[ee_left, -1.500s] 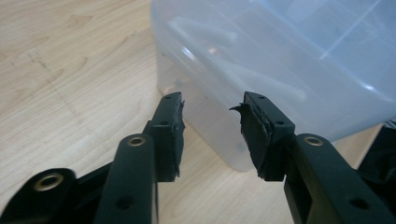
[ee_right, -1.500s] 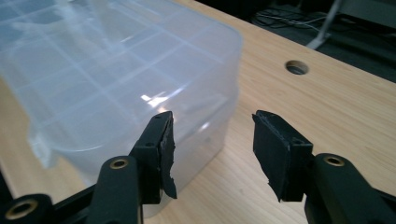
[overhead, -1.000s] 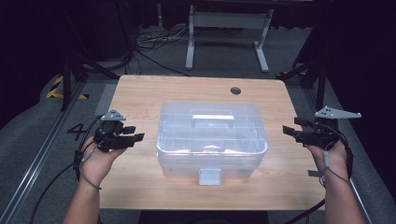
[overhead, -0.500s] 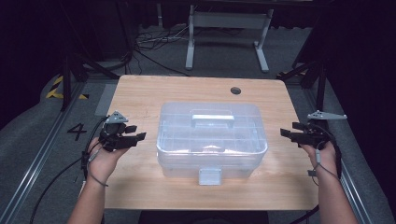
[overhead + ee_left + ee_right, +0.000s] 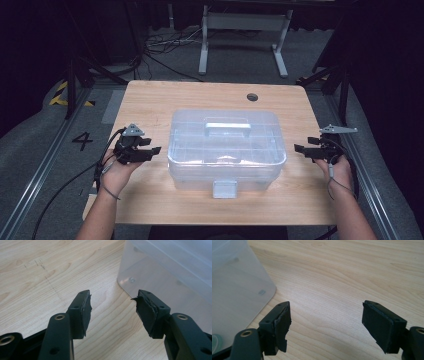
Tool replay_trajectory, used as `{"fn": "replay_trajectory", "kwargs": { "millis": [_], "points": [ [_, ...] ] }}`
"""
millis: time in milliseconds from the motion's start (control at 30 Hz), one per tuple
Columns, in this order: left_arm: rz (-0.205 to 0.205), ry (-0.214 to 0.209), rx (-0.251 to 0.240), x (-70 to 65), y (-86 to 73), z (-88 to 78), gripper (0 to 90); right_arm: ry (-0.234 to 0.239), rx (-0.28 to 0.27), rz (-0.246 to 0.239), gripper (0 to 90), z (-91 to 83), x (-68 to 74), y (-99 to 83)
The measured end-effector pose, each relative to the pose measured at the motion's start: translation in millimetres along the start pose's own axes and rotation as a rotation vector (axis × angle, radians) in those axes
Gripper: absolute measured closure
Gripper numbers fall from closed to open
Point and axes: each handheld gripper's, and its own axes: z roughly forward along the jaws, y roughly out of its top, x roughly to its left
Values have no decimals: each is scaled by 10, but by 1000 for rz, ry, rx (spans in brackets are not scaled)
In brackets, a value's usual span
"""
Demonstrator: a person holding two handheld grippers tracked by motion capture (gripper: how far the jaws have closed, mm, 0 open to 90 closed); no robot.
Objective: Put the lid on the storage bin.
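One clear box (image 5: 227, 145) on bare table (image 5: 150, 100)

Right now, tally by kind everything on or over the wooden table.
Clear plastic storage box with lid and handle: 1
Black two-jaw grippers, left and right, both open and empty: 2
Total: 3

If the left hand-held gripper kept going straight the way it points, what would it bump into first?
Probably the clear plastic box: the open left hand-held gripper aims at its near side wall, with bare table between.
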Motion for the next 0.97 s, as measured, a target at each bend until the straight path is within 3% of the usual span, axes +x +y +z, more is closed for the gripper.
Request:
{"fn": "replay_trajectory", "kwargs": {
  "millis": [200,433,767,967],
  "points": [
    [2,-6,13,23,-47,92,430,0,24,-24,229,98,23,-59],
    [-20,-19,14,51,-84,152,415,-21,6,-50,219,183,43,-176],
    [0,-5,2,62,-98,196,383,-49,28,-64,213,263,67,-258],
    [-28,-29,-22,96,-116,193,346,-46,14,-81,211,264,94,-249]
  ]
}}
